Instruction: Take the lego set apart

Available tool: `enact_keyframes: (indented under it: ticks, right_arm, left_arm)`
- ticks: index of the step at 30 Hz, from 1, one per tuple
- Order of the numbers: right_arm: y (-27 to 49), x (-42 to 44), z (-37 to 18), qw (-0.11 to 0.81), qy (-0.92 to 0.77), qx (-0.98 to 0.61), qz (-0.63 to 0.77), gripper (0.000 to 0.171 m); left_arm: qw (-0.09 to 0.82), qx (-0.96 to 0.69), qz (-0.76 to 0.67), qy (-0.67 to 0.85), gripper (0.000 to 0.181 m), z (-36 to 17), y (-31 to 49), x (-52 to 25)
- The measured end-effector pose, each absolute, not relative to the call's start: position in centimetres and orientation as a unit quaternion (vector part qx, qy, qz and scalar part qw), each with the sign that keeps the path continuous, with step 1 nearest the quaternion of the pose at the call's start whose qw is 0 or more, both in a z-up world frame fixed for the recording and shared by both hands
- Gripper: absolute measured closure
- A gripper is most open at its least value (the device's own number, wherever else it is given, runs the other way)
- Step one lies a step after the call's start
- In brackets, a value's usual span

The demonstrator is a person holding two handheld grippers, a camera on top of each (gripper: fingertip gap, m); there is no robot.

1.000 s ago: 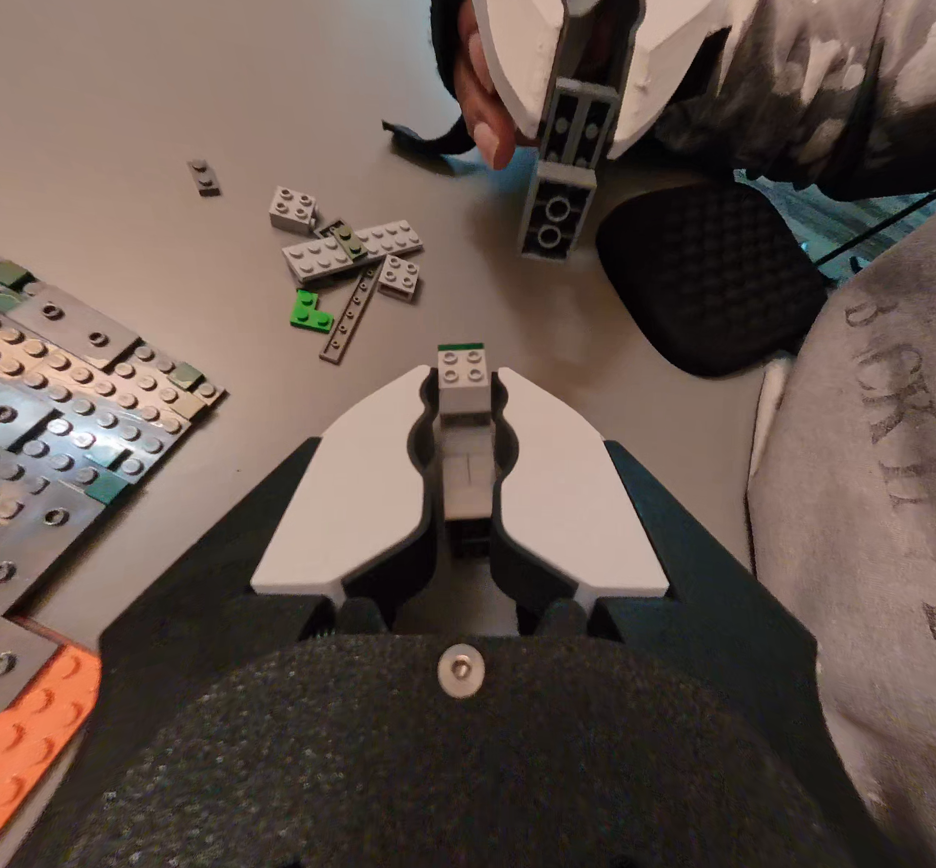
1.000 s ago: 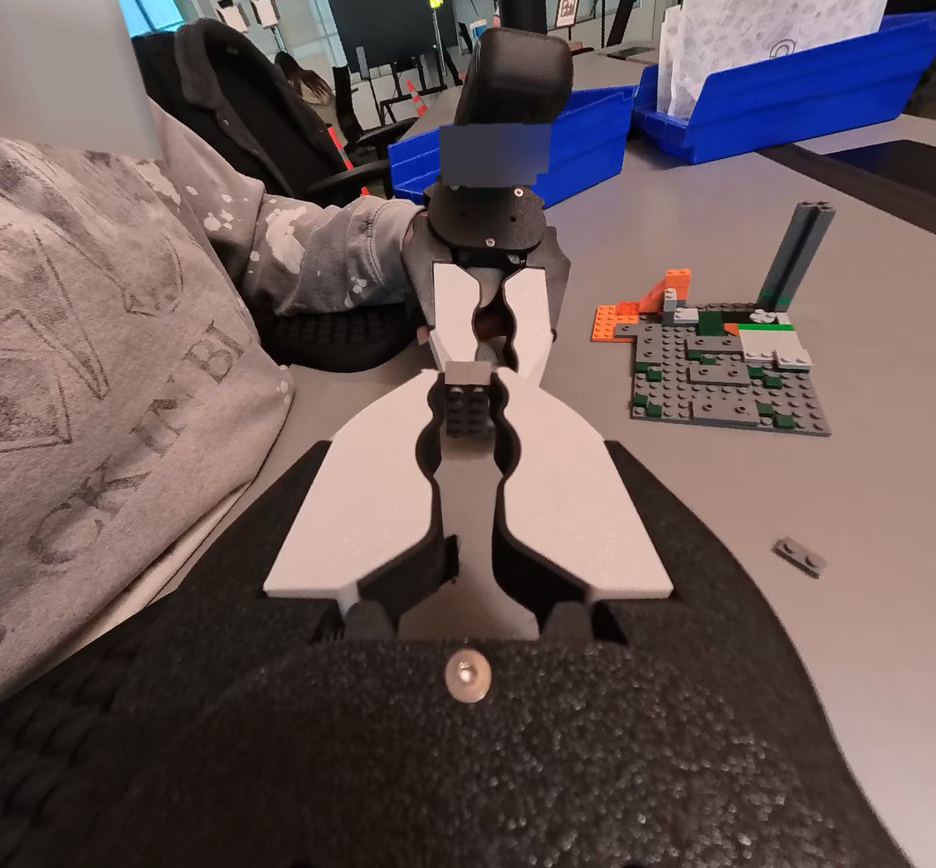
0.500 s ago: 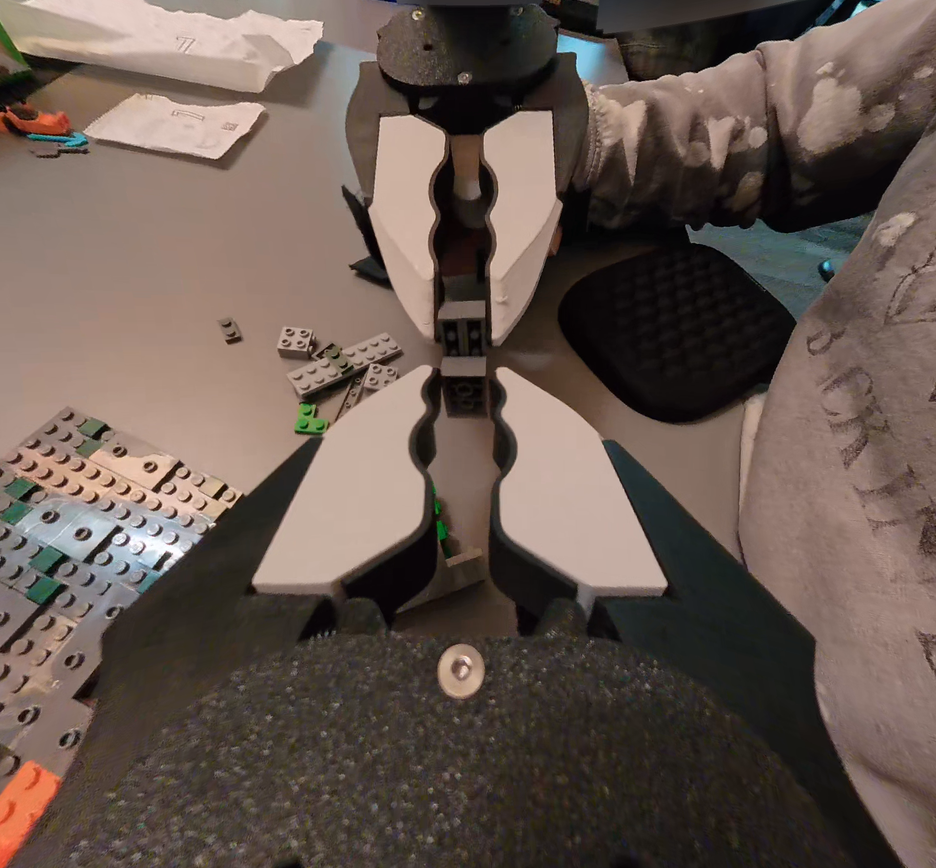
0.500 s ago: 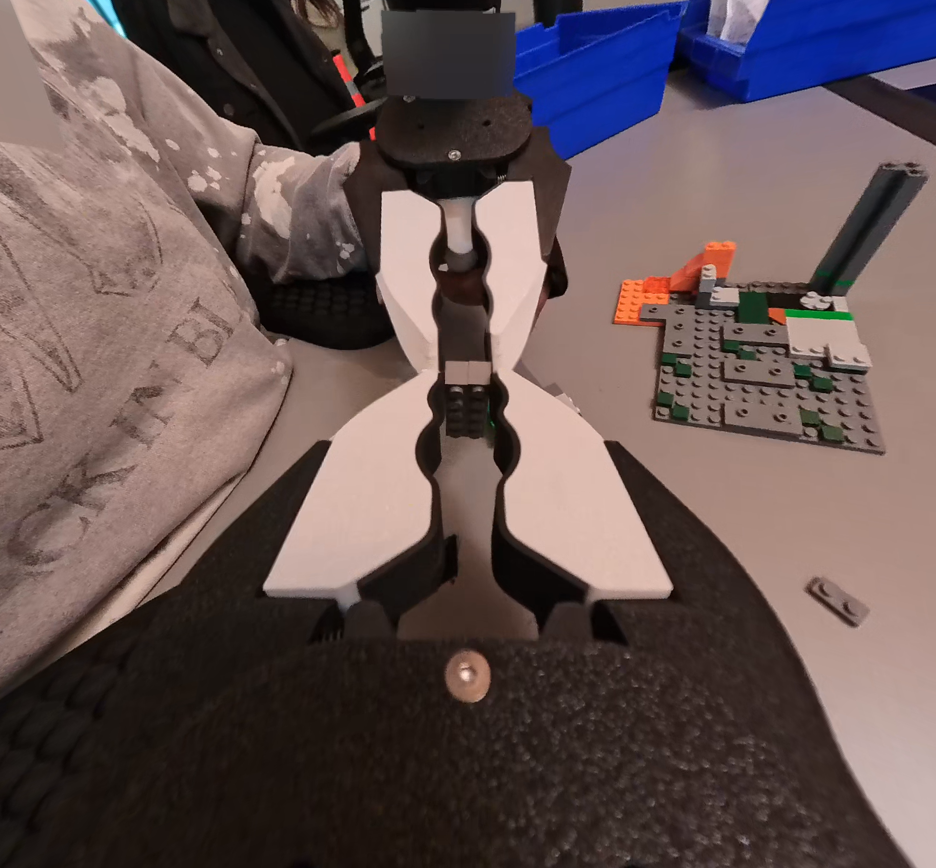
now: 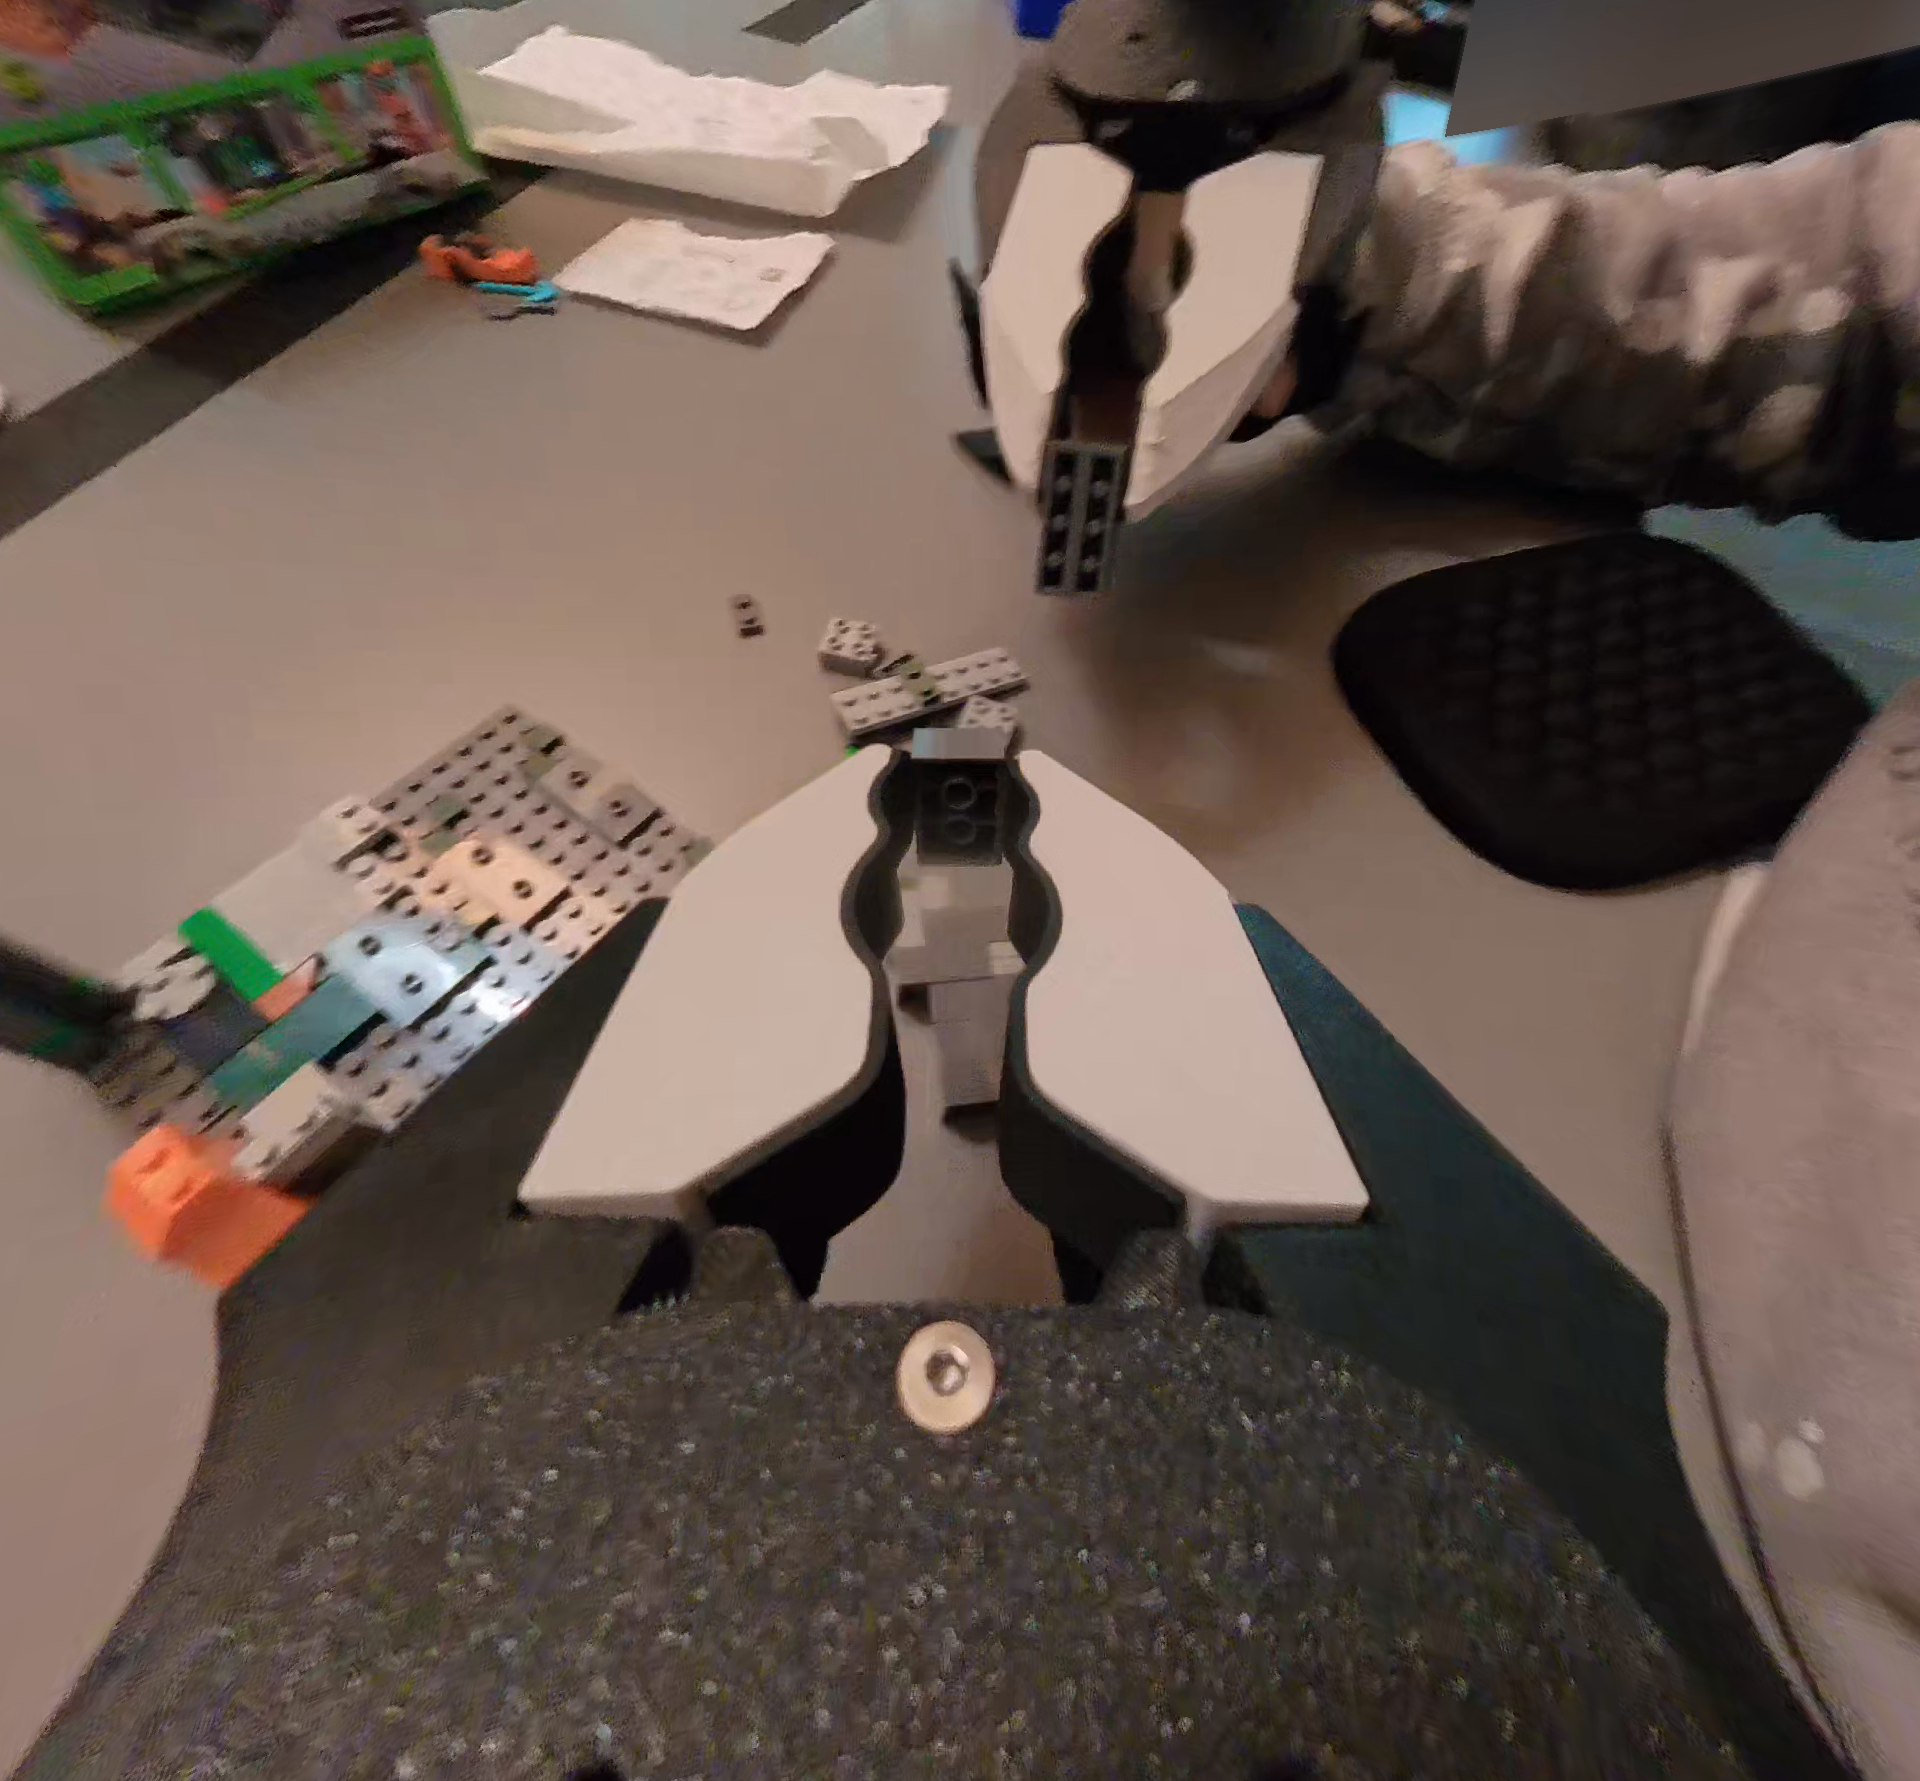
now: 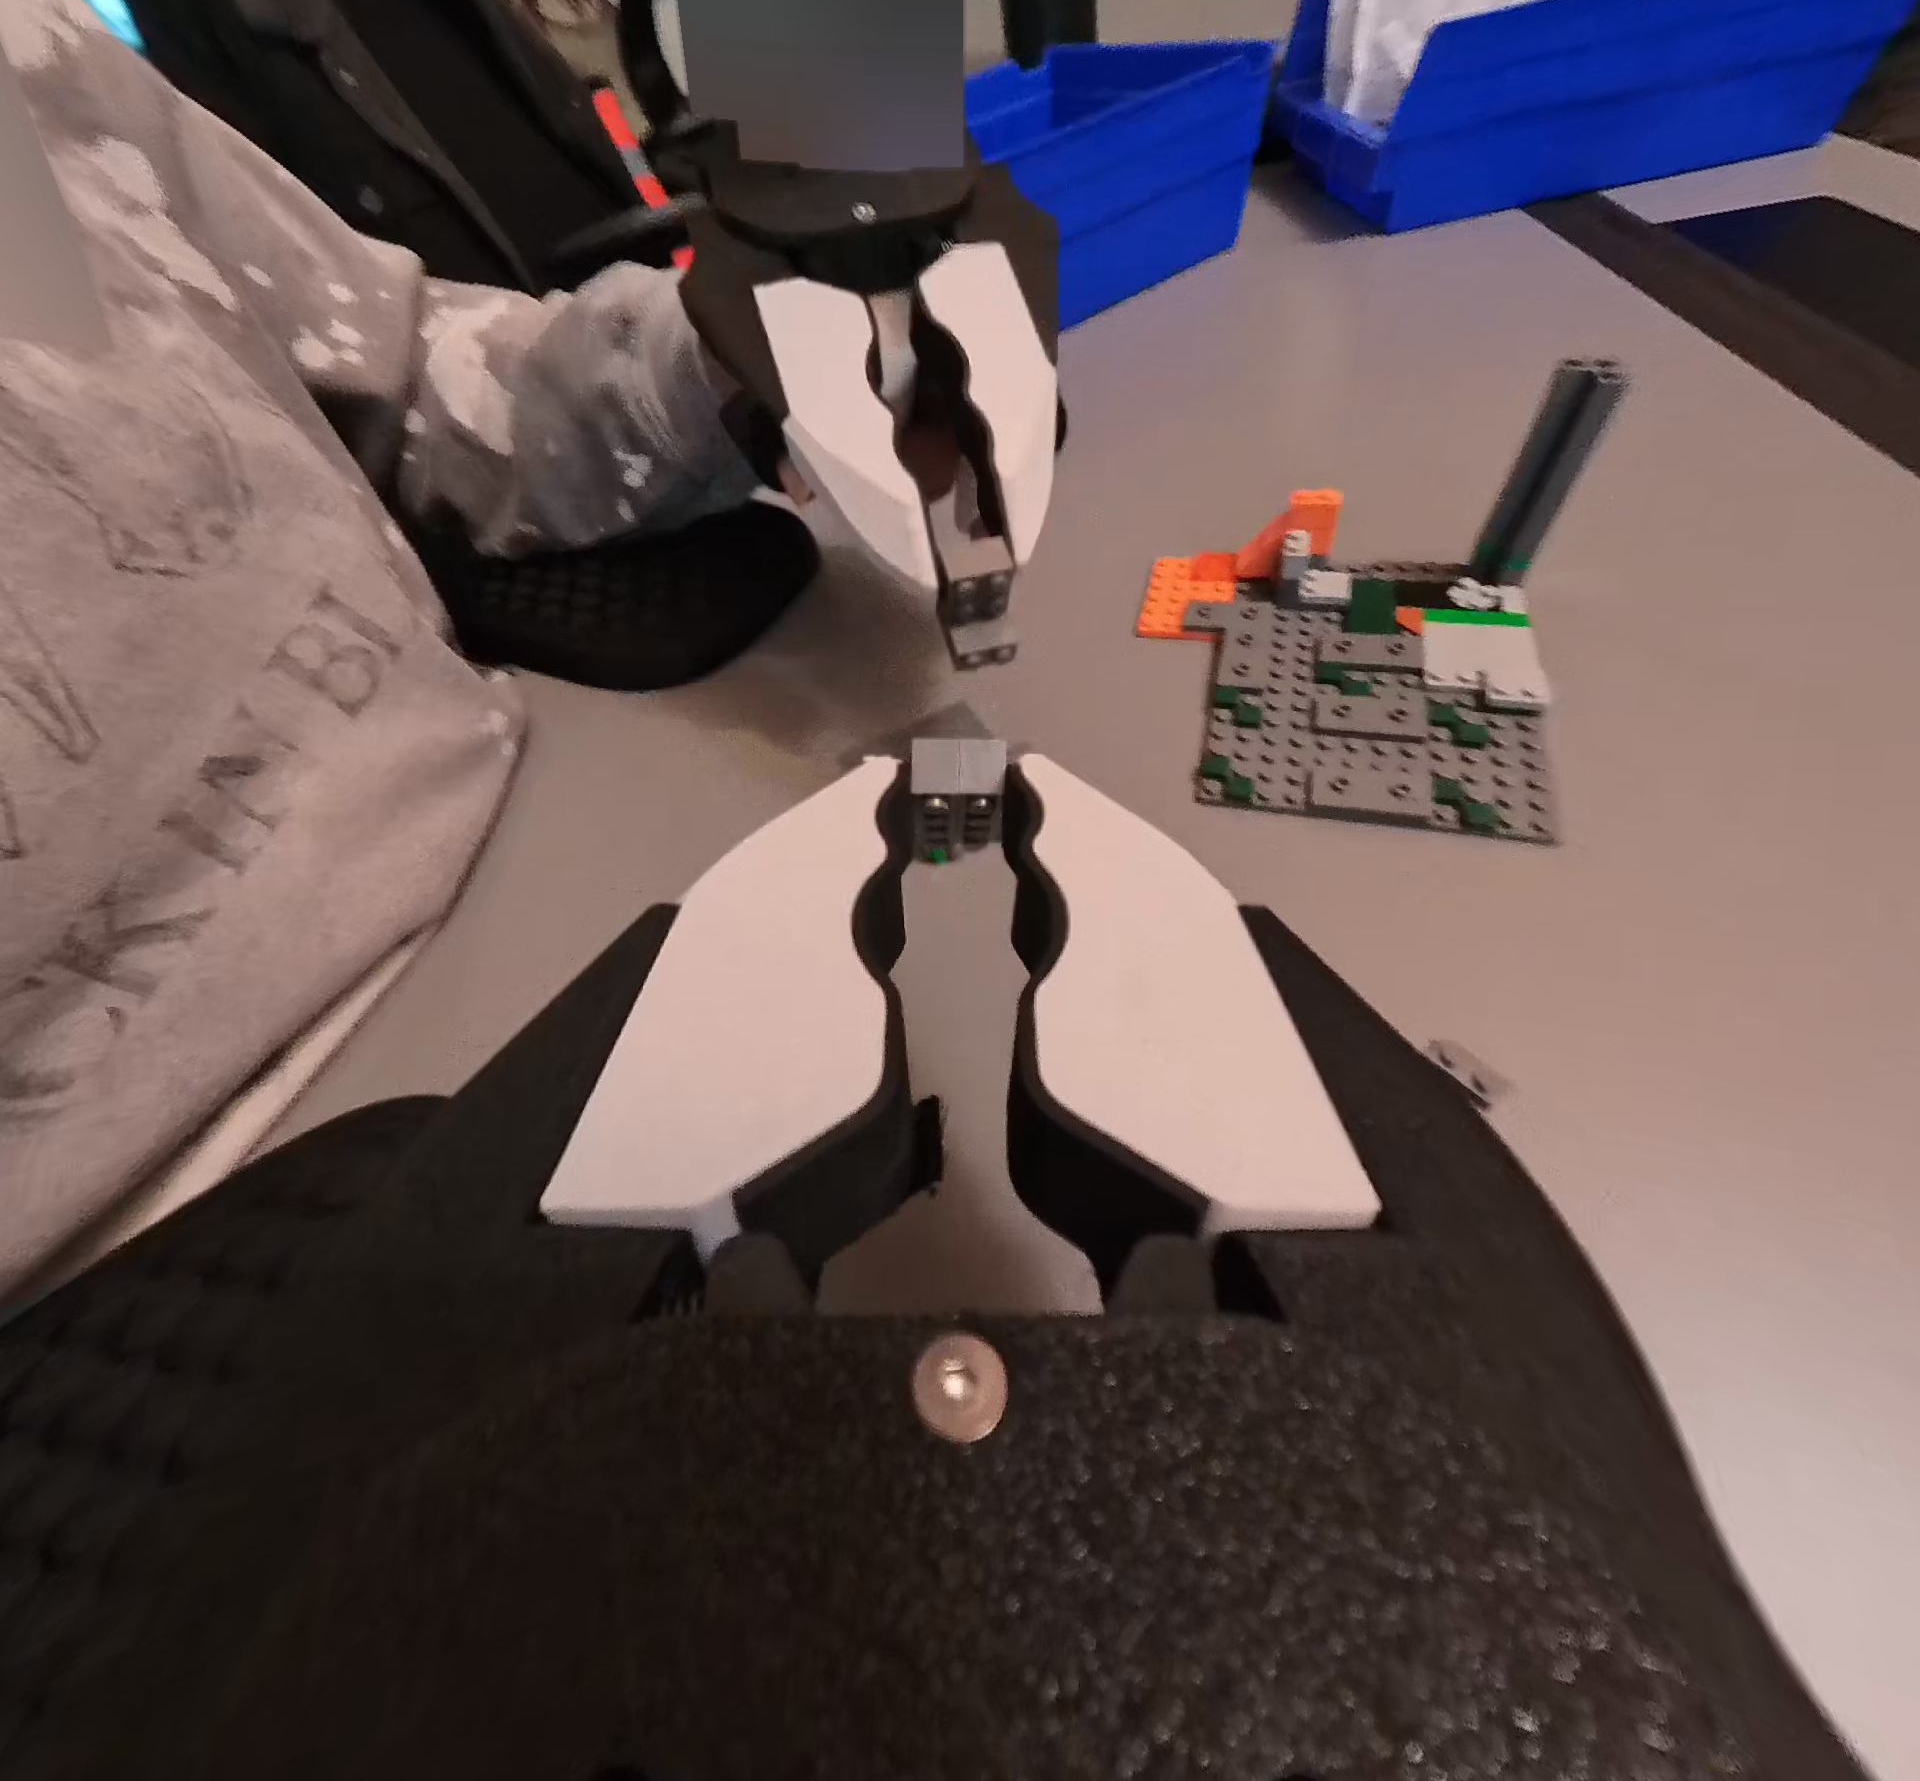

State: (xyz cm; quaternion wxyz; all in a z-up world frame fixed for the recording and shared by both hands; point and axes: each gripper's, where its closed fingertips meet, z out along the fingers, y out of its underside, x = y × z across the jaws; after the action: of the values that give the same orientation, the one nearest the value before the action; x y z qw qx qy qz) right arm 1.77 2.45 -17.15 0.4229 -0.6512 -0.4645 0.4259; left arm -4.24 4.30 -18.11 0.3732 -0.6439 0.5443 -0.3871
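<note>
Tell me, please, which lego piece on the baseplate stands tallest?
The dark grey column at the baseplate's far right corner; it towers above the orange slope and flat plates.

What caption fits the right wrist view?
Both grippers, right and left, each hold a grey brick stack, apart above the table.

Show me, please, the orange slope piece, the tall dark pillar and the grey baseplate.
orange slope piece (image 6: 1288, 531), right wrist view, on its sloped face.
tall dark pillar (image 6: 1548, 464), right wrist view, mid-height on its side.
grey baseplate (image 6: 1361, 775), right wrist view, on bare studs near the front.
</note>
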Motion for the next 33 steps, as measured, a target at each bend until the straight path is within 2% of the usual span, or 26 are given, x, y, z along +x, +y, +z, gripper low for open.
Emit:
enact_keyframes:
  ticks: [7, 11, 19, 24, 33]
  right_arm:
    - [4.1, 1.7, -17.8, 0.438, -0.437, -0.683, 0.387, 0.155]
    - [5.0, 1.5, -18.3, 0.438, -0.418, -0.704, 0.372, 0.155]
    - [5.3, 1.1, -18.8, 0.441, -0.409, -0.716, 0.355, 0.155]
    - [4.6, 0.7, -17.9, 0.458, -0.423, -0.688, 0.372, 0.155]
    - [3.1, -0.4, -20.0, 0.442, -0.504, -0.674, 0.31, 0.155]
  left_arm:
    - [0.396, -0.7, -0.281, 0.524, 0.165, -20.4, 7.4, -4.0]
    - [0.377, -0.7, -0.355, 0.491, 0.165, -20.1, 6.8, -3.0]
    - [0.249, -0.641, -0.649, 0.324, 0.165, -15.7, 5.6, -2.8]
    - [0.224, -0.629, -0.682, 0.299, 0.165, -15.2, 5.5, -3.0]
    - [0.204, -0.641, -0.679, 0.294, 0.165, -16.2, 5.4, -2.7]
